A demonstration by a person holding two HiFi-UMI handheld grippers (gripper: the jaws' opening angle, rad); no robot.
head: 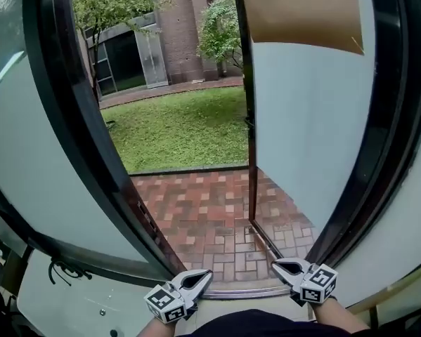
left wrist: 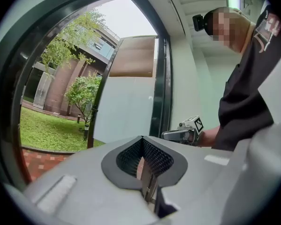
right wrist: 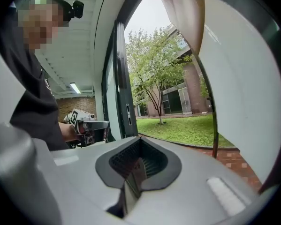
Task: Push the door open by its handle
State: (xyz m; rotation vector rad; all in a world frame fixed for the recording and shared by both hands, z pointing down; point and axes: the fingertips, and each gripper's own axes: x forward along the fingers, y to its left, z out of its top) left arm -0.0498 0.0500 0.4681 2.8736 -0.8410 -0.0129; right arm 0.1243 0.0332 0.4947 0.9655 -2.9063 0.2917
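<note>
The door [head: 308, 118] stood swung wide out over the brick patio [head: 210, 216] with brown paper [head: 301, 9] on its frosted pane. Left tool [head: 204, 276] and right tool [head: 277, 265] sat low by the threshold, both pinched closed, nothing in either.

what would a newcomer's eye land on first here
Most striking is a black-framed frosted glass door standing open on the right, with a brown paper sheet across its top. Beyond it lie red brick paving and a green lawn. At the bottom edge, the left gripper and right gripper are both shut and empty.
</note>
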